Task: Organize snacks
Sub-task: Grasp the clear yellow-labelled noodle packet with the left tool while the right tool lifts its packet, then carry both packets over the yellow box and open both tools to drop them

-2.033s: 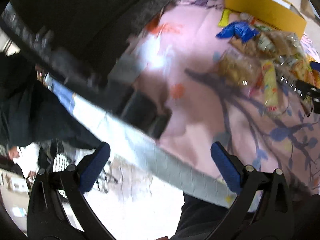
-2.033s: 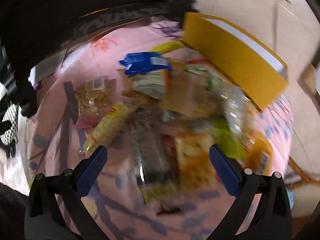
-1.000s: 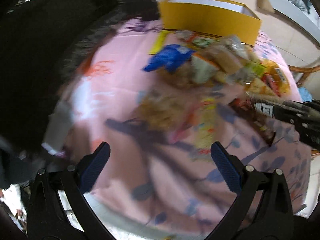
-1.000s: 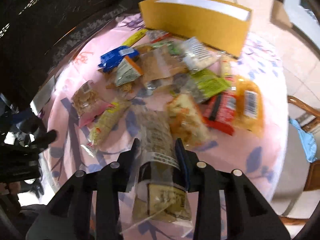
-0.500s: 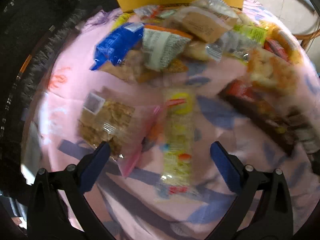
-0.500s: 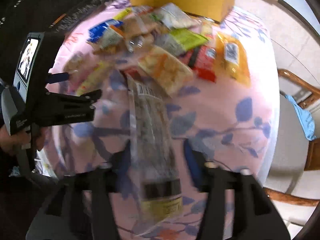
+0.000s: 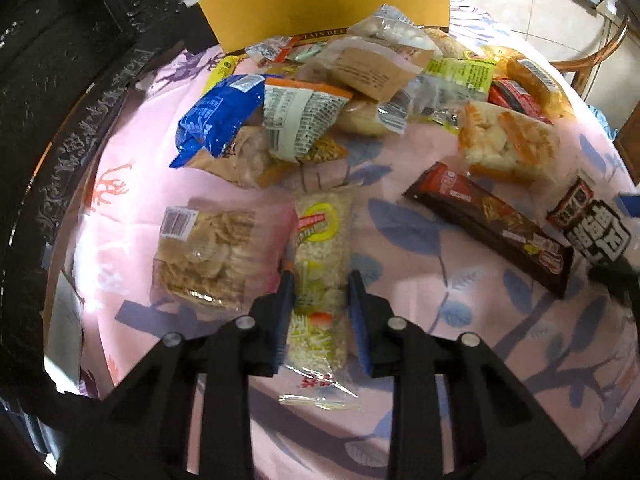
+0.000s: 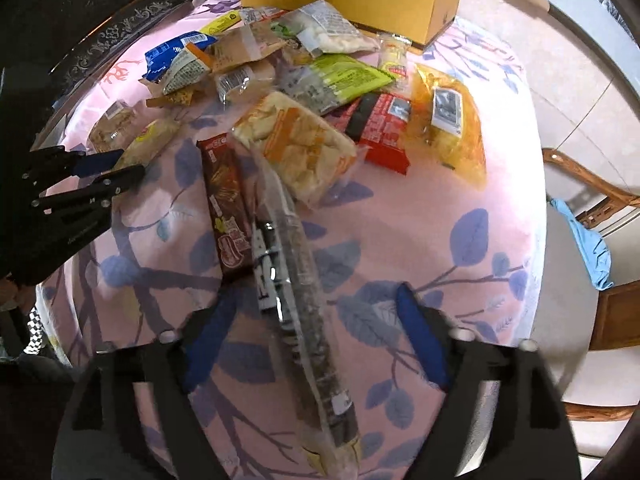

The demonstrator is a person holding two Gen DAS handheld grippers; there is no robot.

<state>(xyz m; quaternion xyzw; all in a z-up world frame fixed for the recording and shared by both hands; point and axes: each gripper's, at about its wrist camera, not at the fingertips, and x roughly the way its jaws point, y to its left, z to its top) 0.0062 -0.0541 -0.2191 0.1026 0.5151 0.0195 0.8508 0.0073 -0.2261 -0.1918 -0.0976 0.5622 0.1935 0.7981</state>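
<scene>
Closing on a rice cracker packet (image 7: 320, 240) in the left wrist view: left claw (image 7: 320, 280) narrowed, its blue pads (image 7: 286, 300) against the two long sides of the packet. Lying flat on the pink cloth (image 7: 400, 360) of the worktop, lengthwise between the jaws, sealed end towards the camera. Touching its left edge, a clear bag of pale sticks (image 7: 204, 256). Off to the right and apart from it, a brown chocolate bar (image 7: 488, 224) set at a slant. Farther back, a loose heap with a blue bag (image 7: 216, 116) and an orange-and-white cracker bag (image 7: 508, 144), and behind the heap a yellow box (image 7: 320, 4).

Looking down from the right wrist view: right claw (image 8: 316, 294) spread wide yet closing, blue pads blurred and clear of anything. Between the jaws, untouched, a long clear packet (image 8: 280, 216) with black lettering, running from near the camera towards the heap. Just beside its left edge, the chocolate bar. Beyond it, the cracker bag, a red packet (image 8: 380, 128), a green packet (image 8: 344, 76) and a yellow bag (image 8: 448, 120), with the box at the far rim. At the left edge, the left claw over the rice cracker packet. At the right, past the worktop, a wooden chair (image 8: 580, 184).
</scene>
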